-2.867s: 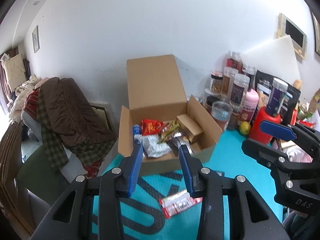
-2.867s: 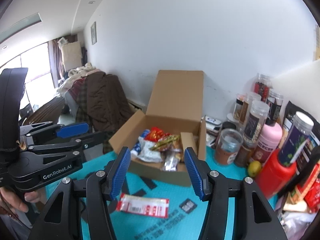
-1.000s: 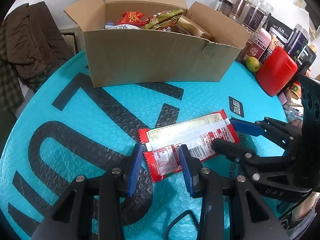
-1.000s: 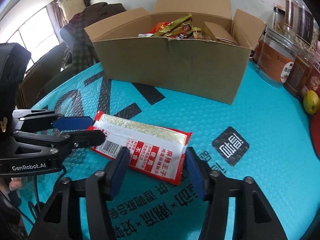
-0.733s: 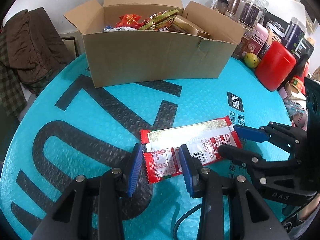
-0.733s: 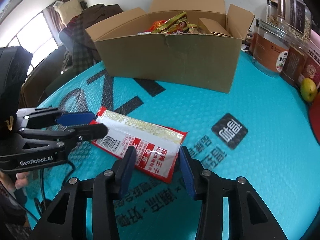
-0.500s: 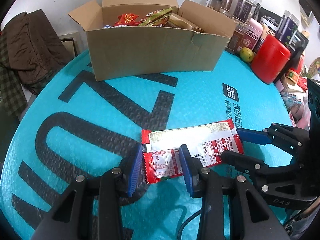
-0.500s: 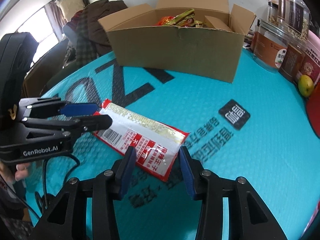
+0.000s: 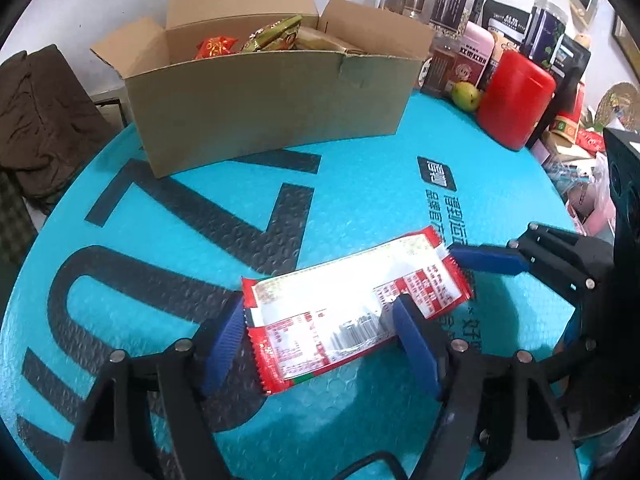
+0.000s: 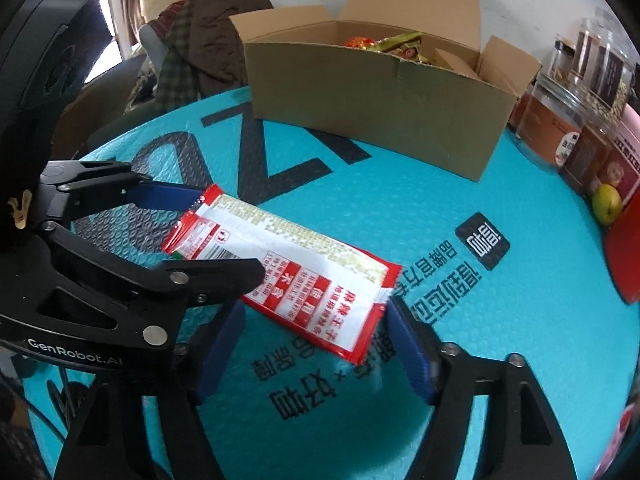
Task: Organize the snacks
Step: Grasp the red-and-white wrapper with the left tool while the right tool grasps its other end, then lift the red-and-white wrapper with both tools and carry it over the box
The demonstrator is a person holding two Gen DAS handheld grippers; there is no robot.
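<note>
Lying flat on the teal mat, the snack packet sits between both parted tongs (left, right).

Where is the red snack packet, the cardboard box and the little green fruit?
red snack packet (image 9: 344,300), left wrist view, middle of the white panel.
cardboard box (image 9: 264,108), left wrist view, front wall.
green fruit (image 10: 607,199), right wrist view, middle of its skin.

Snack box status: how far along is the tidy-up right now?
Done: the cardboard box already holds several snacks. In hand: the left gripper and right gripper are open around opposite ends of the red-and-white packet, flat on the teal mat. Left: grip, lift, box it.
</note>
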